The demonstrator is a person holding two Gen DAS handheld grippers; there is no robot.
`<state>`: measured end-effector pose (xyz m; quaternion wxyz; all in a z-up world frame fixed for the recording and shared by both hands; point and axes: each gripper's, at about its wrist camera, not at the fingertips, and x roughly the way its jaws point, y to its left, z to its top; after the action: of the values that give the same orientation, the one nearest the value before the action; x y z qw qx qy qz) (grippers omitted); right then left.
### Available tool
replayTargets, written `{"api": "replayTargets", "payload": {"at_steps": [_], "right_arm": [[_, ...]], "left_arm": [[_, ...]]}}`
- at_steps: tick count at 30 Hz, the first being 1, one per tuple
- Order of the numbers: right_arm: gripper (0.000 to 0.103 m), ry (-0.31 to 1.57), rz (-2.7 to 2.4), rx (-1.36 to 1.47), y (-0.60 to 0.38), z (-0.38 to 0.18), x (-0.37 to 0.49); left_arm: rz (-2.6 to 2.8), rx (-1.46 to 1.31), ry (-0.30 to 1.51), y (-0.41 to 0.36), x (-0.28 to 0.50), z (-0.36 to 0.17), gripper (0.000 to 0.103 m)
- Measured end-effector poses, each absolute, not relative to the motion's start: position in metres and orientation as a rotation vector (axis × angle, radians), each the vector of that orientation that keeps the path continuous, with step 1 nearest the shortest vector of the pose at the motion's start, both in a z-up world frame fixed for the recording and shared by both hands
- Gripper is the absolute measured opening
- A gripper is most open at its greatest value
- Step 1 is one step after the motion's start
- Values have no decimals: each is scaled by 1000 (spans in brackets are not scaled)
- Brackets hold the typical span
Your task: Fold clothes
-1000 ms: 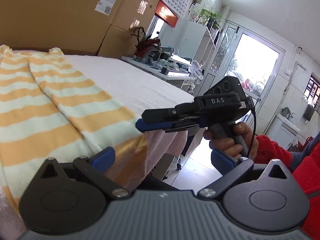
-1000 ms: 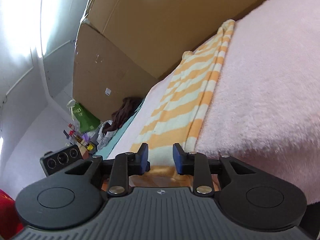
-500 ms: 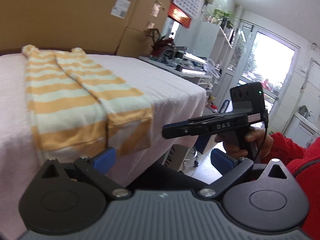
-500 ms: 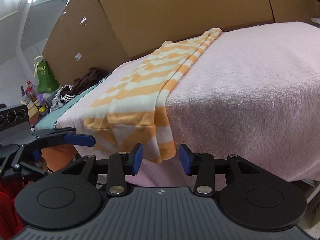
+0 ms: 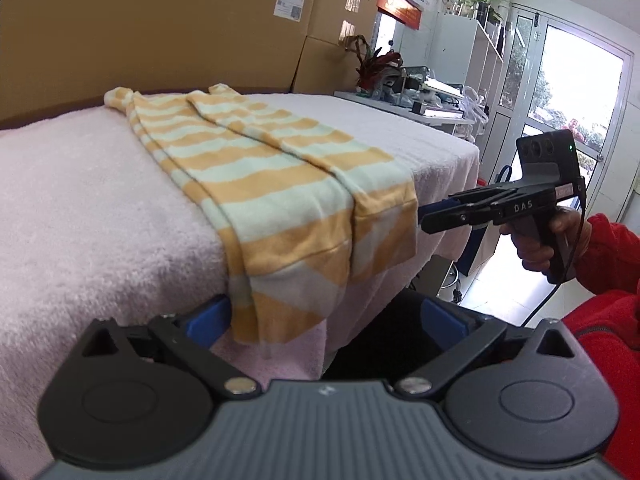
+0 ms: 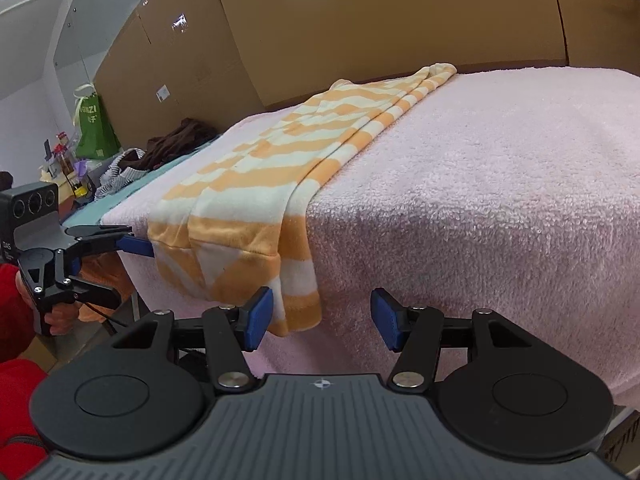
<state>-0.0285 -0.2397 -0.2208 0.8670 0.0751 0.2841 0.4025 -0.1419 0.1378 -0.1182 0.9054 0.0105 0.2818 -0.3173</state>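
Note:
An orange and pale striped garment (image 5: 280,184) lies folded lengthwise on a pink towel-covered table (image 5: 88,216), its near end hanging over the front edge; it also shows in the right wrist view (image 6: 256,200). My left gripper (image 5: 324,316) is open and empty, just below the hanging hem. My right gripper (image 6: 322,316) is open and empty at the table's front edge, right of the hem; it also shows in the left wrist view (image 5: 436,216), beside the garment's right corner.
Large cardboard boxes (image 5: 168,20) stand behind the table. A glass door (image 5: 568,100) and shelves with clutter are at the right. Dark clothes (image 6: 176,148) and a green bag (image 6: 94,128) lie at the far left.
Both grippers have pulled back from the garment and now sit below the table's edge. The right gripper's jaws have opened wider. The garment hem now hangs free.

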Motion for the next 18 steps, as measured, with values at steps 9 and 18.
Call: {"api": "replayTargets", "payload": {"at_steps": [9,18], "right_arm": [[58,590,949,190,-221,-219,-17],[58,629,980,213,-217,-225,-11]], "left_arm": [[-703,-27,555,129,-130,-130,101],[-660,-189,613,148,-104,-160,101]]}}
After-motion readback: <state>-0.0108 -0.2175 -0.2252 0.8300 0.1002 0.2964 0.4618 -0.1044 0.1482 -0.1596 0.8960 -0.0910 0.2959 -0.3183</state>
